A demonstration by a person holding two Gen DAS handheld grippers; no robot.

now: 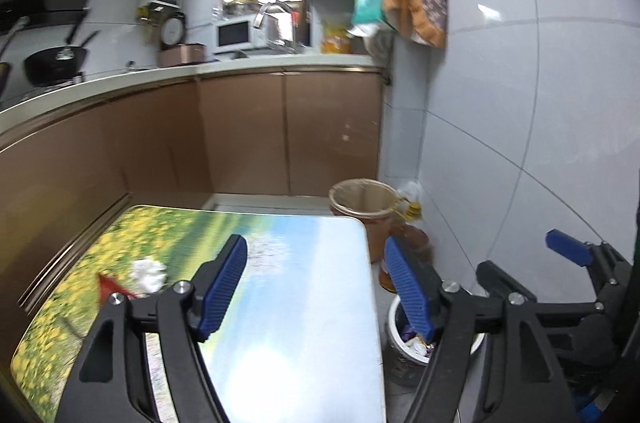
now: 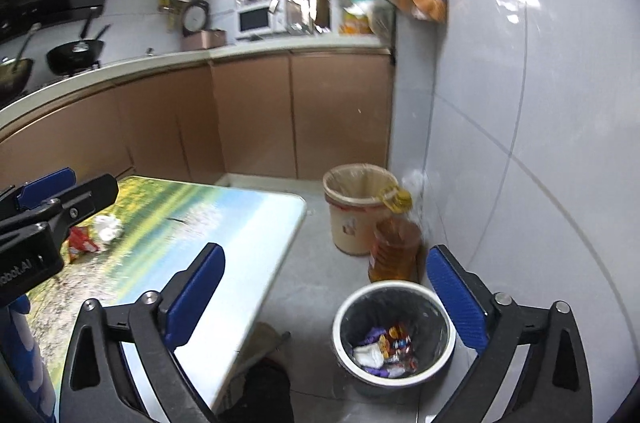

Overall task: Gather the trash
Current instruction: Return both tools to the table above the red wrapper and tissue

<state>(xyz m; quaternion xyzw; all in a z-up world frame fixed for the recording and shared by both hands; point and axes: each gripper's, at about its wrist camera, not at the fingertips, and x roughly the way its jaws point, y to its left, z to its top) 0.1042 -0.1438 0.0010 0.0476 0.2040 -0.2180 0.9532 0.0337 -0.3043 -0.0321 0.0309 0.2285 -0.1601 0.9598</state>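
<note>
Blue-padded left tool [image 1: 316,287] spread wide, holding nothing, hovering over the tabletop [image 1: 304,303]; right tool [image 2: 326,299] likewise gaping empty above the trash bin [image 2: 394,333].

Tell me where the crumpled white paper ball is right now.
The crumpled white paper ball lies on the far left part of the landscape-printed table, touching a red snack wrapper; in the left wrist view it sits just left of the left gripper.

I'm working in a home kitchen: a wok [image 2: 75,53] sits on the stove left of the microwave [image 2: 259,19], with brown cabinets [image 2: 296,111] below it.
</note>
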